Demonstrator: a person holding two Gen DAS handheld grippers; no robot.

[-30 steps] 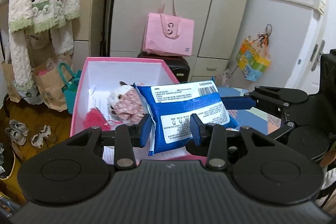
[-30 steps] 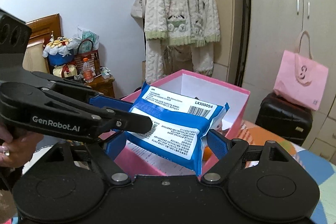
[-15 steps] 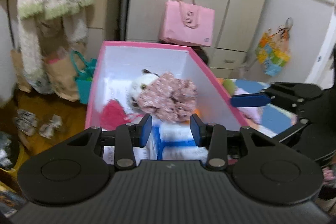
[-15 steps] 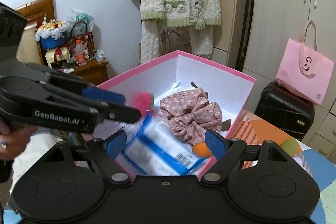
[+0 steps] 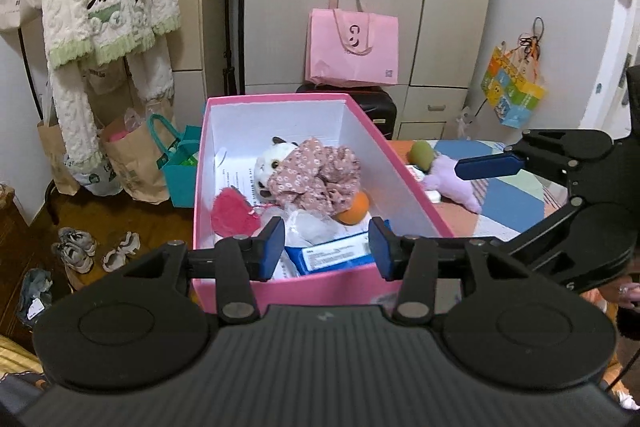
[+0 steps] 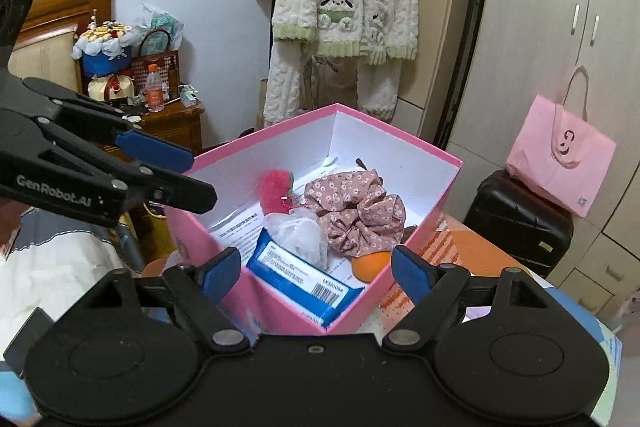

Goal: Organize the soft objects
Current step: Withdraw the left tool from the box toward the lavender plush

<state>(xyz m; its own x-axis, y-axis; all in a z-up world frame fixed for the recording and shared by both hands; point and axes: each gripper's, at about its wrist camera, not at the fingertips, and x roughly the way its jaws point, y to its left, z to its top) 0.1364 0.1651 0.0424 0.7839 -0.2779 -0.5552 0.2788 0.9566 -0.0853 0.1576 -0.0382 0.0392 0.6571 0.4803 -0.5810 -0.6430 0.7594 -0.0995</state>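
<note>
Pink box [image 5: 320,285] w/ white inside sits centre in the left wrist view, holding the soft stuff. Blue wipes pack [image 5: 334,255] lies flat at the near end, just behind the near wall. Left gripper [image 5: 326,247] hangs over that near edge; its jaws have just been opening, pads apart, nothing between them, pack below and clear of both. Further in: floral scrunchie [image 5: 316,175] draped over a white plush [image 5: 270,163], red fuzzy piece [image 5: 232,213] at left, orange ball [image 5: 354,205] beside the scrunchie, white mesh puff [image 5: 310,225] near the pack. Right gripper's blue pad shows at far right, outside the box, above a purple plush [image 5: 452,185] and green ball [image 5: 420,153] on the patchwork cover. Pink tote [image 5: 352,47] rests on a black suitcase by the wardrobe.

Right wrist view: right gripper [image 6: 316,273] spread wide, empty, straddling the box's near corner [image 6: 280,311]. Wipes pack [image 6: 304,281] lies in that corner, barcode label up, touching the mesh puff [image 6: 298,233]. Scrunchie [image 6: 356,213] mid-box, red piece [image 6: 274,191] behind it, orange ball [image 6: 370,263] against the right wall. Left gripper's arm reaches in from the left, over the box's left rim.
</note>
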